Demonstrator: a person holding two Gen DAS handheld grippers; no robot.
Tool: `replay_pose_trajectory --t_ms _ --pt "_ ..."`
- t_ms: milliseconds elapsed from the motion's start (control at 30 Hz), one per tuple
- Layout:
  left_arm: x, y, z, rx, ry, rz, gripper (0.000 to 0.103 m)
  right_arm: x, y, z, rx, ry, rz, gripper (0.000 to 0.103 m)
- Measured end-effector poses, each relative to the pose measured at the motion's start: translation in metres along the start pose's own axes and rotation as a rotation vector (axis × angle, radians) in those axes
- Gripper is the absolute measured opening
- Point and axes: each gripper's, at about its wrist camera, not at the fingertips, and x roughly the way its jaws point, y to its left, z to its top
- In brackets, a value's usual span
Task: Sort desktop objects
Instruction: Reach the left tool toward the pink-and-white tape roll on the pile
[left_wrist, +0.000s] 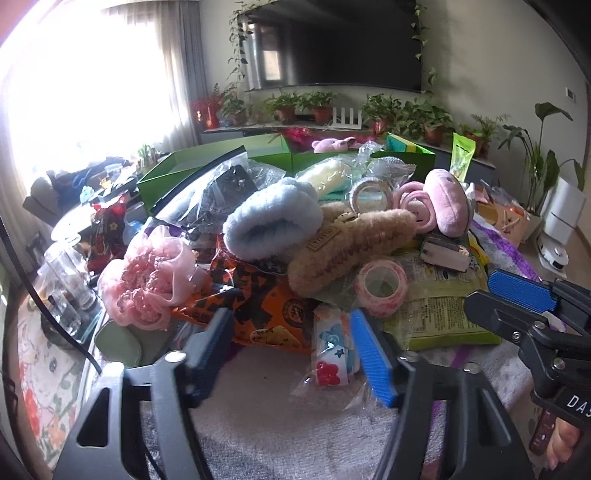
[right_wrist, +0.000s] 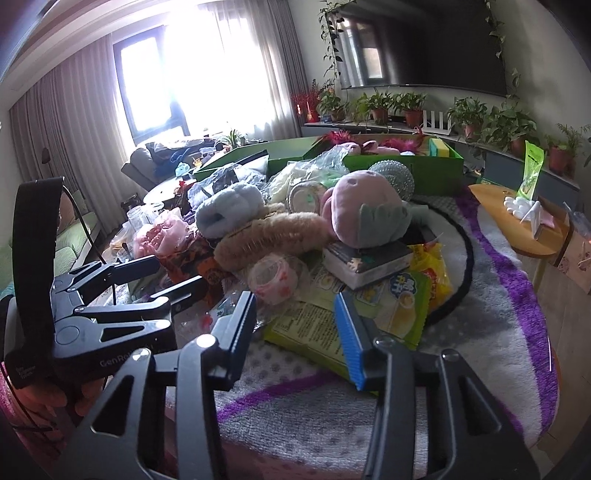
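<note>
Both tools hover low at the near edge of the pile: the left gripper (left_wrist: 291, 354) has its blue-padded jaws spread with nothing between them, just short of a clear packet of bear and flower stickers (left_wrist: 330, 347), and the right gripper (right_wrist: 295, 332) is likewise spread and empty over a flat yellow-green snack packet (right_wrist: 332, 328). Just beyond sit a pink-patterned roll of tape (left_wrist: 380, 286), a long tan fuzzy hair claw (left_wrist: 343, 247) and a pale blue fluffy slipper (left_wrist: 271, 221). Farthest back stands the open green cardboard box (right_wrist: 402, 166).

The right tongs (right_wrist: 295, 332) hang with jaws apart and empty above a green snack packet (right_wrist: 314, 332), just before a pink tape roll (right_wrist: 273, 278) and brown plush (right_wrist: 266, 236).
</note>
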Motion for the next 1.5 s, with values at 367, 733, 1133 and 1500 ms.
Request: replay_pose_trajectory --t_ms 367,733,1133,1500 --pt "0.010 -0.007 0.004 -0.002 0.029 -0.046 0.052 0.011 -0.003 0.005 0.010 0.024 0.003 0.044" --pt "0.027 -0.006 0.006 0.006 0.057 -0.073 0.052 0.032 -0.007 0.010 0.030 0.066 0.026 0.044" --pt "0.033 0.001 0.013 -0.003 0.065 -0.120 0.052 0.049 -0.010 0.015 0.073 0.099 0.052 0.044" --pt "0.040 -0.001 0.015 -0.013 0.077 -0.167 0.039 0.057 -0.009 0.018 0.087 0.115 0.075 0.039"
